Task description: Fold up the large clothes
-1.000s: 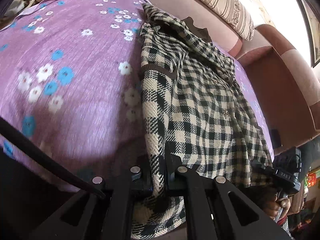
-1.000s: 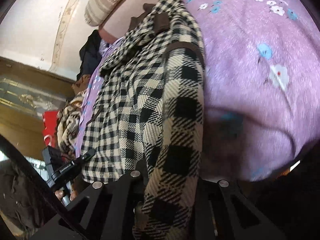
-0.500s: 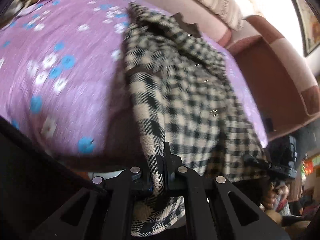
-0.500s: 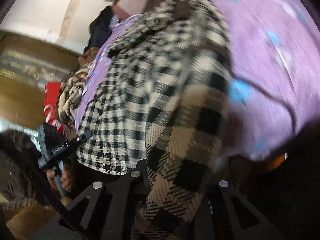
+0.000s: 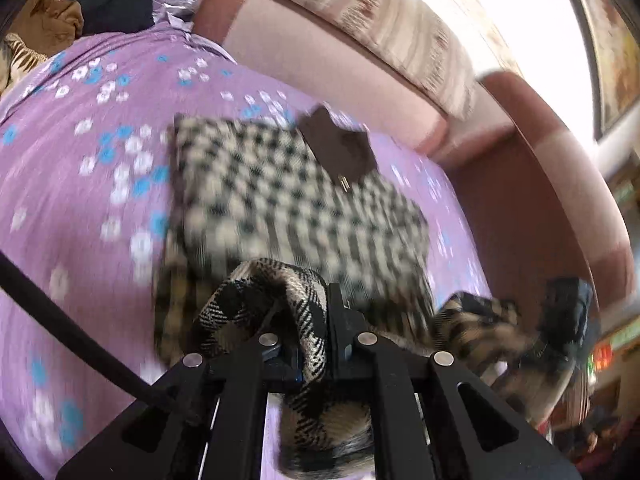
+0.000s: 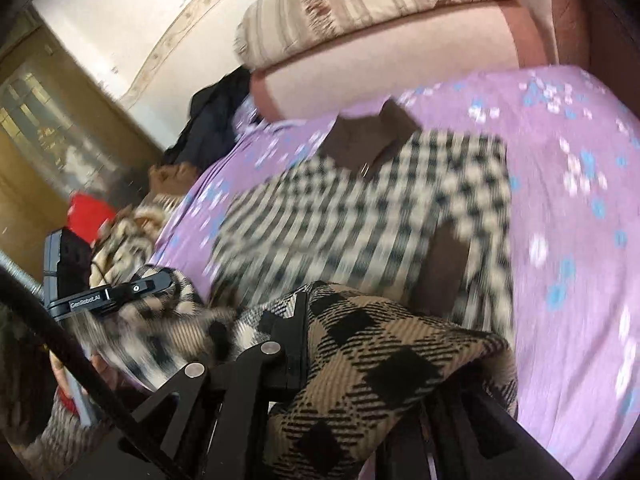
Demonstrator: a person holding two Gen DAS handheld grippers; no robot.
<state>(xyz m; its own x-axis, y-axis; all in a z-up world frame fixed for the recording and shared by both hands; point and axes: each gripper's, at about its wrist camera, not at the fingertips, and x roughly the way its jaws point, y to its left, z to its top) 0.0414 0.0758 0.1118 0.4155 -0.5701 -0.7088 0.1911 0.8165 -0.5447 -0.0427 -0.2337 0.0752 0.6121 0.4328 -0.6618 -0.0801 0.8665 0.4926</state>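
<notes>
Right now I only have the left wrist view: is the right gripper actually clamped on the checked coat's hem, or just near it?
Observer: Clamped. The right gripper has checked coat fabric bunched between its fingers.
Operator: What lies beyond the bed on that side?
Observer: A red item beside a wooden cabinet.
Operator: Is the coat's brown collar open or flat?
Observer: It lies flat, toward the headboard.

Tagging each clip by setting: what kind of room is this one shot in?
Most likely a home bedroom. A purple floral sheet covers a bed with a padded pink headboard and a striped pillow on top; the checked garment lies on it, and other clothes are heaped nearby.
</notes>
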